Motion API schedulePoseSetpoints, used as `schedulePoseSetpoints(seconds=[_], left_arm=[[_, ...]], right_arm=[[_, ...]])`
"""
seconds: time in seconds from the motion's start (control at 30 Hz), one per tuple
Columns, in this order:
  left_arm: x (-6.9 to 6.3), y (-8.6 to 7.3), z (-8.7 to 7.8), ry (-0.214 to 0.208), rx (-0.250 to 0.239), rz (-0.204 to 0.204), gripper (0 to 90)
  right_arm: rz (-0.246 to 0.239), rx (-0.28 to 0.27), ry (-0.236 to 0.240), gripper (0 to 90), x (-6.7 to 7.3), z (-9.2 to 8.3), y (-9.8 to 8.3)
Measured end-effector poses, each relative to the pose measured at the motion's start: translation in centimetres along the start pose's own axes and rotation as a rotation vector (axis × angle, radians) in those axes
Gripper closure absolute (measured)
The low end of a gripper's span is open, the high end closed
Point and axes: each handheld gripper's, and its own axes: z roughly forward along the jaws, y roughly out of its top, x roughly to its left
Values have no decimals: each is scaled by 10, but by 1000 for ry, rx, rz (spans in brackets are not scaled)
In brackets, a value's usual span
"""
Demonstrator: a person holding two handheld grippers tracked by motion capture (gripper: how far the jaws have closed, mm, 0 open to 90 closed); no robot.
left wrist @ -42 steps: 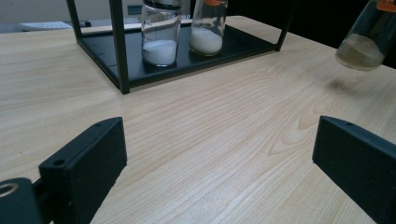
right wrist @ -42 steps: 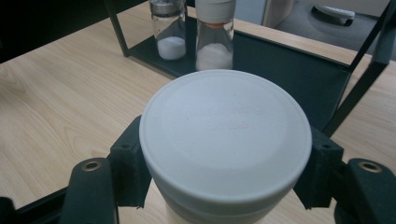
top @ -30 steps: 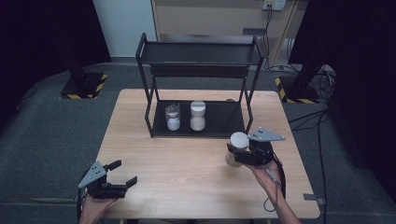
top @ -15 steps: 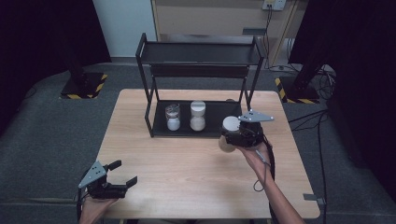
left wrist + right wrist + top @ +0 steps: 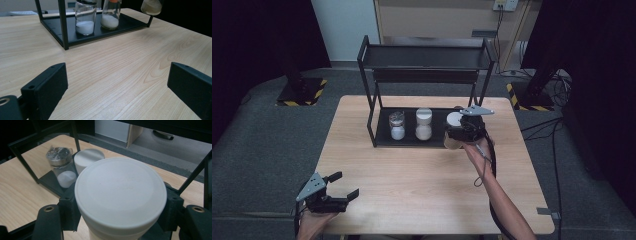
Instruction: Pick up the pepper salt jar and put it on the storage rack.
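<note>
Between the jaws of the right gripper (image 5: 457, 134) sits a white-lidded jar (image 5: 120, 194), clamped on its body just under the lid, upright, long axis vertical. Left gripper view shows its base (image 5: 151, 7) carrying tan powder and hanging clear of the desk (image 5: 422, 190), at the rack's near right corner. Free spot on the rack's bottom shelf (image 5: 384, 139) lies just ahead and slightly left of the right gripper, right of the two jars already standing there. Judgement: next move is a short forward carry past the right corner post, then a set-down; lid must clear the frame.

Left gripper (image 5: 337, 195) rests at the near left edge of the desk, jaws wide, empty, well apart from the rack (image 5: 427, 52). Right hand is the nearer.

Count: jars, three — metal-lidded jar (image 5: 396, 125), white-capped jar (image 5: 423, 124), one held. Rack, one, two tiers. Grippers, two.
</note>
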Motion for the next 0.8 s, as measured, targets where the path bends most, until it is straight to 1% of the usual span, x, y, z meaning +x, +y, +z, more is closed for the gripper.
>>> schedulePoseSetpoints(seconds=[0.2,0.3,0.47,0.67,0.8], left_arm=[[1,0,1,-2,1,-2,19],[1,0,1,-3,3,0,19],[1,0,1,-2,1,-3,19],[1,-1,0,-1,-1,-5,19],[2,-1,1,-2,0,-5,19]], right_arm=[[23,-4,-38,337,-6,17,4],[14,-2,-58,337,-8,26,6],[22,2,-82,337,-10,41,5],[38,11,-94,337,-14,59,1],[47,14,-100,337,-16,65,-2]])
